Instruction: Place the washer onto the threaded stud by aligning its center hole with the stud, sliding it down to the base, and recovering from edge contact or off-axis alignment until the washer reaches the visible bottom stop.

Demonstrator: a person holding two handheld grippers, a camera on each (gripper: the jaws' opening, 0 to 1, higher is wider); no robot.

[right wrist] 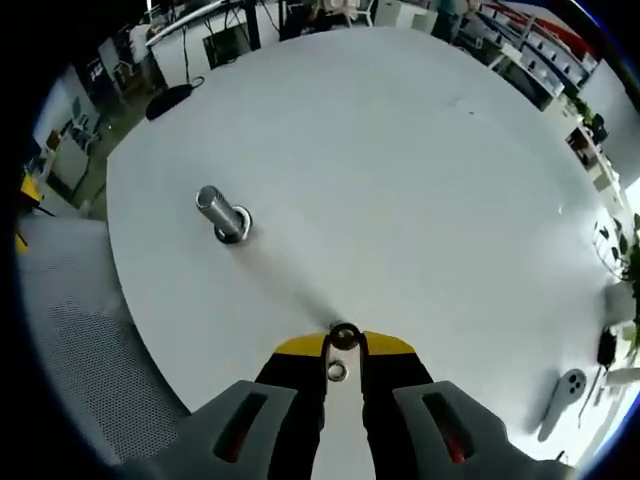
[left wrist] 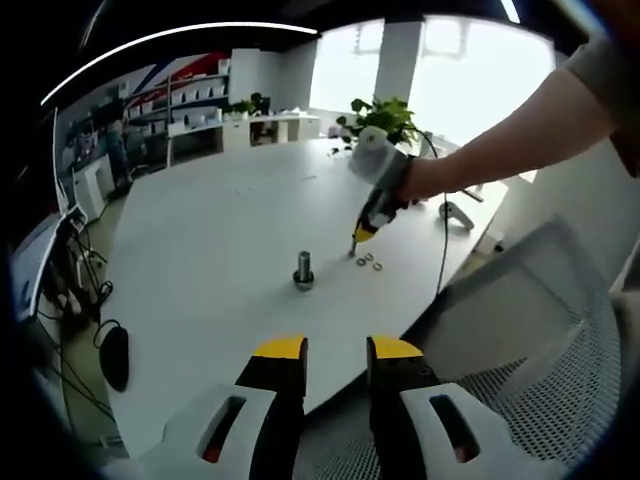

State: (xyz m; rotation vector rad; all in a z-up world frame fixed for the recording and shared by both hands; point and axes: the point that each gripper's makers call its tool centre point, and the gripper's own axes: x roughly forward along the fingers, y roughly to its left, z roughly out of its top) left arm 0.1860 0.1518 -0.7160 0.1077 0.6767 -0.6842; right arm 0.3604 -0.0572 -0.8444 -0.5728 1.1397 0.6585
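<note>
On the white table (right wrist: 420, 160), right gripper (right wrist: 343, 340) pinches a washer (right wrist: 344, 336) beside the threaded stud (right wrist: 222, 213); left gripper (left wrist: 336, 350) narrowly parted, empty.

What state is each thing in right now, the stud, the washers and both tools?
Threaded stud: upright on the table, bare, no washer on it.
Held washer: gripped at the right tool's tips, apart from the stud.
Spare washers: lying flat on the table.
Right tool: shut on the washer.
Left tool: open, empty.
</note>
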